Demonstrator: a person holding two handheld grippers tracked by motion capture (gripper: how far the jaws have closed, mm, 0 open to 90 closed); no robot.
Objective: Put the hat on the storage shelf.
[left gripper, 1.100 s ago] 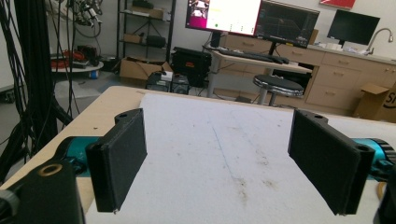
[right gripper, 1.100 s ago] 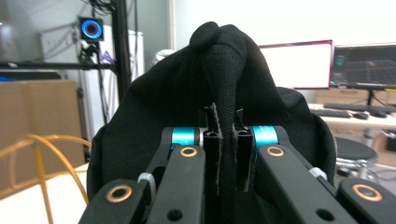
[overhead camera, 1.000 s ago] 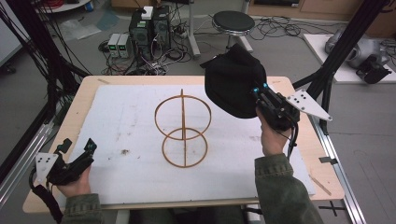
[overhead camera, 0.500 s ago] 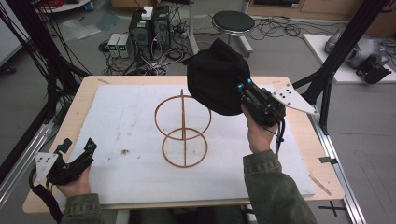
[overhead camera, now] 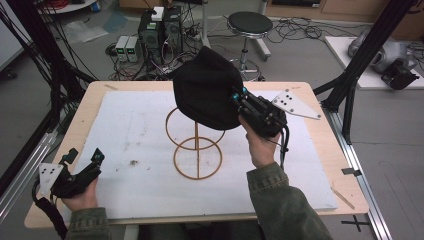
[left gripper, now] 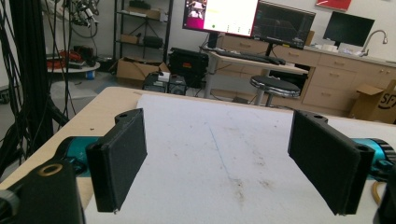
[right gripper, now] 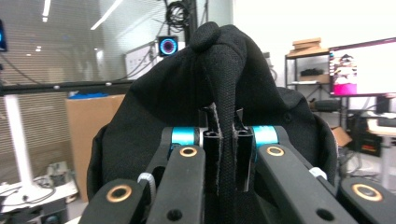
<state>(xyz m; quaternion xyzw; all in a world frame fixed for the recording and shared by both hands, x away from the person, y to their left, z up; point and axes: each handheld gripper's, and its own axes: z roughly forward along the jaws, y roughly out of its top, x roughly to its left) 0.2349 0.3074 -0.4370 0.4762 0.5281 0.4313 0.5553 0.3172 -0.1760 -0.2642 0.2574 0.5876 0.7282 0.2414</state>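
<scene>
The hat (overhead camera: 207, 95) is plain black, the wire stand (overhead camera: 196, 150) is light brown, the sheet (overhead camera: 135, 135) on the table is white (with some small dark stains), and the grippers' jaws are black with teal parts.

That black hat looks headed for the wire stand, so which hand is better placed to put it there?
Right. The right gripper already clamps the black hat above the wire stand; the left gripper rests open at the table's near-left corner.

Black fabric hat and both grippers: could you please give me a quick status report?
Right gripper shut on black fabric hat, held above the wooden wire stand. Left gripper open, idle at the table's near-left corner. Nothing in the way.
</scene>
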